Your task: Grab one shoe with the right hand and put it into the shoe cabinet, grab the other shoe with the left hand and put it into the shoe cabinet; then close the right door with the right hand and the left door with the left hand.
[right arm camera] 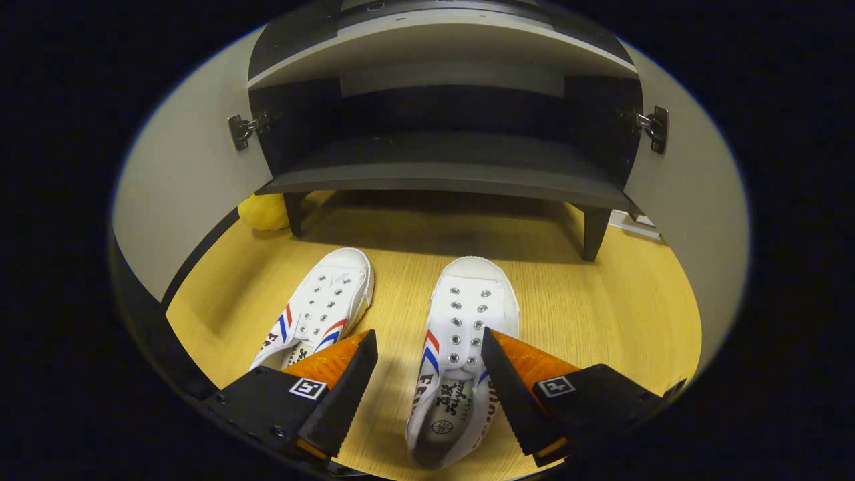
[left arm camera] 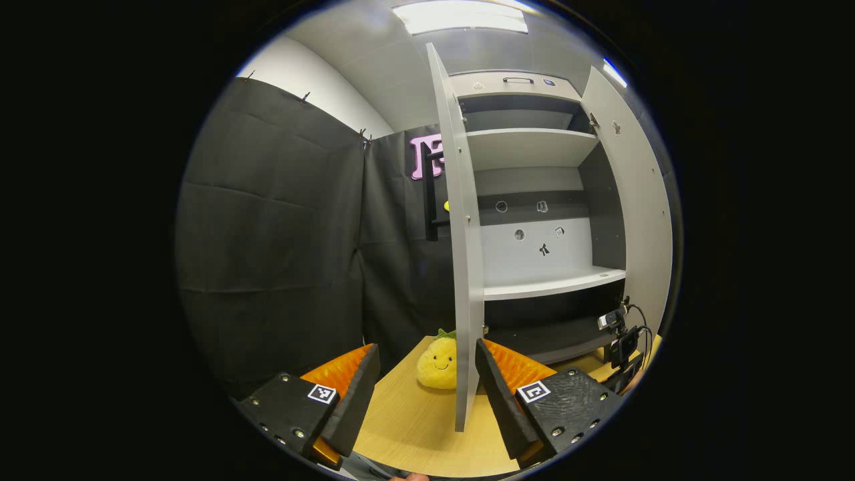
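Hidden/cut off: the left shoe [right arm camera: 319, 308] had its heel behind the right claw's [right arm camera: 427, 374] finger; the right shoe [right arm camera: 464, 347] ran off the bottom of the right gripper view. A yellow plush toy [left arm camera: 438, 363] was half hidden by the left door [left arm camera: 461, 254] in the left gripper view. A second claw with cables sat at the right rim there, too small to read.

Surface/room: light wood table [right arm camera: 601, 314], black cloth walls, ceiling light panel overhead. The shoe cabinet [left arm camera: 541, 200] stood on the table on short legs.

Count: two white shoes, both on the table in front of the cabinet, toes toward it, near each other but apart. Two doors, both open; right door [left arm camera: 634, 220] swung wide. No shoe on the shelves that were in view.

Left claw [left arm camera: 427, 387] was spread wide, holding nothing, the left door's edge between its fingers. Right claw was spread over the right shoe, not pressing it.
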Motion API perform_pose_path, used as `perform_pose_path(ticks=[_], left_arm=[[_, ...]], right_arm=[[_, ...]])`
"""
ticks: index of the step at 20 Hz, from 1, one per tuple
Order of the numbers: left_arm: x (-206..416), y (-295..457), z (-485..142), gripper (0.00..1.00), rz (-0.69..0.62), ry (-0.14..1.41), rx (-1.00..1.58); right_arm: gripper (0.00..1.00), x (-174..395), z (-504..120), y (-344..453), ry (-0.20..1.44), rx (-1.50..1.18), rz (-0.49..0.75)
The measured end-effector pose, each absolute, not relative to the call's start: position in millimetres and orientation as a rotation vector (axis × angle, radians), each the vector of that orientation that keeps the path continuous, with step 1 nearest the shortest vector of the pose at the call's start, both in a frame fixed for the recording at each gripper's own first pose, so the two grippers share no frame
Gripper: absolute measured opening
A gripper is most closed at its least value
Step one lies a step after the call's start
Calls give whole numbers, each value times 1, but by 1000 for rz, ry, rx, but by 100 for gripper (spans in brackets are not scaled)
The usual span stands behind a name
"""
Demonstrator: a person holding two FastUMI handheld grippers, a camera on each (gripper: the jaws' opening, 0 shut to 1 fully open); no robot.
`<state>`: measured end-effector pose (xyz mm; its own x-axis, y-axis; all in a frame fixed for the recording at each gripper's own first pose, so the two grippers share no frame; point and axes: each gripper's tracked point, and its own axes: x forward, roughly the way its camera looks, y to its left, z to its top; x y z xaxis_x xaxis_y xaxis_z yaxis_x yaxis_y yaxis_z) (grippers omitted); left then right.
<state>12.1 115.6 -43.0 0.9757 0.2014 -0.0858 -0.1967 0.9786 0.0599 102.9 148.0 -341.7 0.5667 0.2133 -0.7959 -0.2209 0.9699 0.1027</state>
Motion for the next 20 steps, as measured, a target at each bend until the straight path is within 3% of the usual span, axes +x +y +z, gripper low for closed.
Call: perform_pose_path(ticks=[1, 4, 5, 6, 7, 9, 13, 14, 15, 16, 17, 20], left_arm=[[12, 116, -42, 79, 204, 92, 52], [12, 116, -43, 79, 206, 97, 55], [11, 116, -41, 79, 206, 95, 59], [12, 116, -41, 79, 205, 93, 64], [12, 115, -40, 79, 204, 91, 68], [11, 115, -41, 79, 202, 88, 74], [12, 115, -40, 79, 200, 93, 76], [11, 115, -41, 79, 199, 94, 76], [11, 115, -40, 79, 198, 92, 76], [12, 114, -40, 79, 195, 89, 77], [11, 113, -40, 79, 191, 88, 76], [10, 111, -39, 79, 175, 86, 76]], right_arm=[[97, 103, -344, 149, 937, -9, 260], [90, 102, -353, 155, 966, -13, 275], [83, 104, -356, 155, 972, -22, 271], [88, 105, -360, 155, 982, -28, 266], [83, 104, -360, 151, 992, -46, 244], [63, 107, -370, 145, 1008, -69, 203], [37, 105, -366, 140, 1026, -77, 176], [39, 108, -370, 143, 1021, -76, 171], [23, 110, -372, 144, 1024, -68, 208], [27, 105, -361, 139, 1026, -56, 179], [10, 108, -369, 142, 1026, -57, 193], [2, 108, -365, 140, 1010, -48, 184]])
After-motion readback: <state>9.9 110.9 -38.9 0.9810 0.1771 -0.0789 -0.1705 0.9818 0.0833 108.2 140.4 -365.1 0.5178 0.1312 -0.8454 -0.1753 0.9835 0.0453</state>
